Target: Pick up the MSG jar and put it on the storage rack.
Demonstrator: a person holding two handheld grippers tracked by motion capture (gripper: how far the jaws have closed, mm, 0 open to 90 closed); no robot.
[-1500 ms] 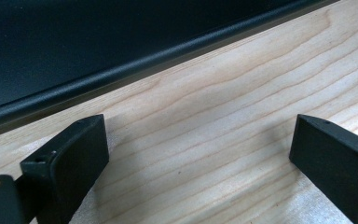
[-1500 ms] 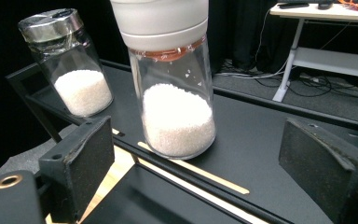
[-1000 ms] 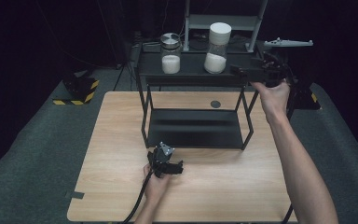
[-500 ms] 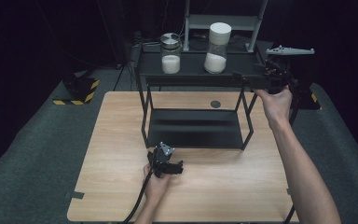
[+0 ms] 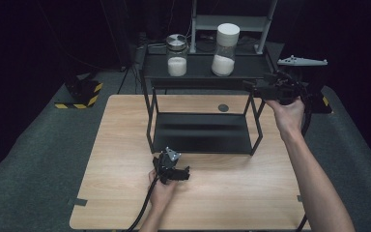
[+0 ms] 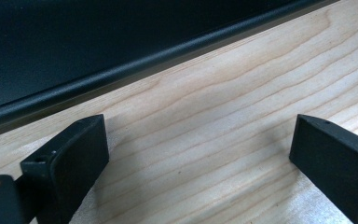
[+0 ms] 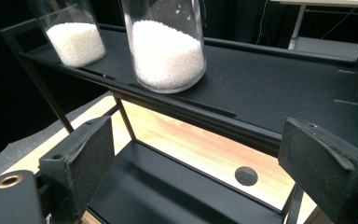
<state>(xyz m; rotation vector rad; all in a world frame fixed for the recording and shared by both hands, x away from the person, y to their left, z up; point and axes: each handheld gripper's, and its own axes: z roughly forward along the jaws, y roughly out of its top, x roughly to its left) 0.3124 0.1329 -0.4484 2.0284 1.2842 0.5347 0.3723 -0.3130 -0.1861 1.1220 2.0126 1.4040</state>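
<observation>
As before, right gripper (image 5: 257, 88) seemingly lower.

Wide-apart jaws of hand-held gripper (image 6: 200, 158) over wooden table (image 6: 223, 126), beside black shelf edge (image 6: 135, 60).

I see a light wooden table (image 5: 125, 145) on grey carpet (image 5: 34, 159), dark walls all round, a grey metal shelf (image 5: 232, 21) behind and a black-and-yellow striped base (image 5: 79, 92) on the floor.

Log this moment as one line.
right gripper: open, empty, beside shelf | tall jar: on shelf | left gripper: open, empty, on table
</observation>
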